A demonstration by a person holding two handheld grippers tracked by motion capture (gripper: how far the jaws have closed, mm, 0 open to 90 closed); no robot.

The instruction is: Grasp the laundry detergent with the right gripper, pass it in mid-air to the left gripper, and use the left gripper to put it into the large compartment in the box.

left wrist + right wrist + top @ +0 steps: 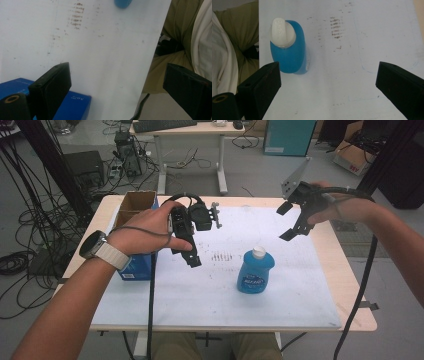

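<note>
The bottle stands upright on the white mat, a little right of centre and toward the near edge, blue with a white cap and a label facing the person. In the right gripper view the bottle sits up and left of the gap, cap toward the camera, just above the left jaw tip and not between the jaws. The right gripper hangs in the air above the mat's far right part, well apart from the bottle, jaws spread wide and holding nothing; the right hand grips it from the right, with the grey plate on top tilted up. Across the mat, the left gripper hovers over the left part, jaws pointing down toward the near side, and the left gripper view shows them wide apart too, gripping nothing, with bare mat between them. The left hand wraps the body of it, a watch on the wrist. There's a patch of dark smudges on the mat just left of the bottle's cap. A blue box sits at the mat's left edge, under the left wrist, with an open cardboard box just behind it on the table.
</note>
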